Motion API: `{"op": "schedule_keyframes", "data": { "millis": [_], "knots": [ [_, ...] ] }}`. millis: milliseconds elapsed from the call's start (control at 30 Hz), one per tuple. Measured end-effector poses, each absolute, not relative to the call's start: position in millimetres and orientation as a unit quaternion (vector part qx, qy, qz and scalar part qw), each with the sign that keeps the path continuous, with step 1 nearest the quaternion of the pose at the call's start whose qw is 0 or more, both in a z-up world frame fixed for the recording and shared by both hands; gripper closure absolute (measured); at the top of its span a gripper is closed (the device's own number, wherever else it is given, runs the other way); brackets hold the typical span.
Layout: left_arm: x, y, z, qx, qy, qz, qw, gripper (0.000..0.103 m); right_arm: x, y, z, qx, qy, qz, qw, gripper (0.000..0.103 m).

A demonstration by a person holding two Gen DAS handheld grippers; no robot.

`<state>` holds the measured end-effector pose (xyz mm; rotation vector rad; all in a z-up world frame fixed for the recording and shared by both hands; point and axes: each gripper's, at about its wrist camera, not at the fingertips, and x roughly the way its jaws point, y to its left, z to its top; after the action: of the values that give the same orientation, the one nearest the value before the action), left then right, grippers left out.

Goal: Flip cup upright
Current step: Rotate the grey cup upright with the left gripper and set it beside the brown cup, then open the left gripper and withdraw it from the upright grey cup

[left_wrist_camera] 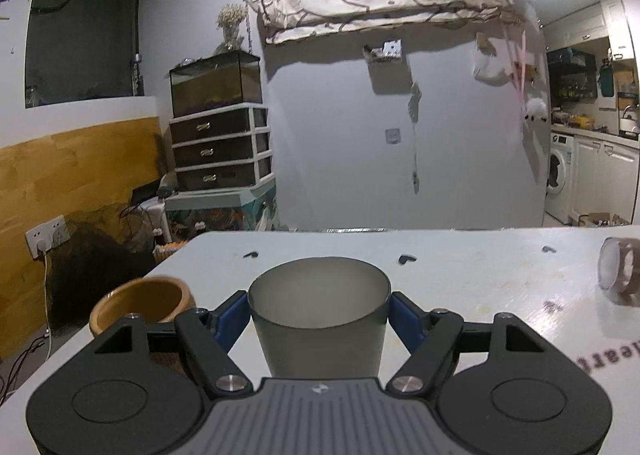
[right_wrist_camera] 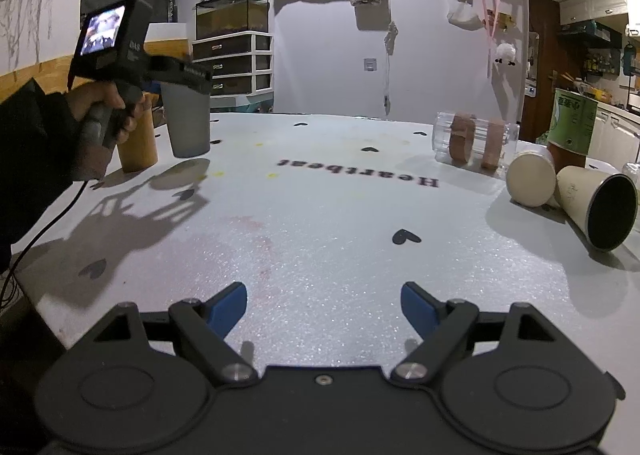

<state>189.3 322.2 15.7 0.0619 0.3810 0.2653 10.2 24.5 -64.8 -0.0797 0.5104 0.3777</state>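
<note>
My left gripper (left_wrist_camera: 319, 309) is shut on a frosted grey cup (left_wrist_camera: 319, 319), which stands upright with its open mouth up, at or just above the white table (left_wrist_camera: 460, 287). In the right wrist view the same grey cup (right_wrist_camera: 188, 123) is at the far left, with the left gripper (right_wrist_camera: 178, 73) clamped near its rim. My right gripper (right_wrist_camera: 323, 305) is open and empty, low over the near middle of the table (right_wrist_camera: 320, 223). Two beige cups (right_wrist_camera: 530, 179) (right_wrist_camera: 596, 207) lie on their sides at the right.
An upright orange-brown cup (left_wrist_camera: 140, 307) stands just left of the grey cup, also in the right wrist view (right_wrist_camera: 138, 147). A clear cup with brown bands (right_wrist_camera: 472, 139) lies on its side at the back right. A green can (right_wrist_camera: 570, 123) stands behind the beige cups.
</note>
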Motion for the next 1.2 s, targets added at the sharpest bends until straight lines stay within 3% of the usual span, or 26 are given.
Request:
{"op": "schedule_keyframes", "data": {
  "millis": [233,300,333,700,1200],
  "knots": [
    [180,321,6,0.05,0.184,0.139,0.972,0.026,11,28,-66,-0.039,0.253,0.19,0.948,0.018],
    [181,323,5,0.047,0.193,0.138,0.97,0.009,12,29,-65,-0.039,0.253,0.19,0.948,0.018],
    [180,323,6,0.045,0.195,0.141,0.97,0.007,12,29,-65,-0.037,0.253,0.191,0.948,0.018],
    [128,317,19,0.013,0.183,0.109,0.977,0.005,24,35,-38,-0.024,0.213,0.194,0.957,0.017],
    [23,299,18,0.013,0.204,0.075,0.976,0.005,36,52,-14,-0.03,0.179,0.184,0.966,0.005]
  ]
}}
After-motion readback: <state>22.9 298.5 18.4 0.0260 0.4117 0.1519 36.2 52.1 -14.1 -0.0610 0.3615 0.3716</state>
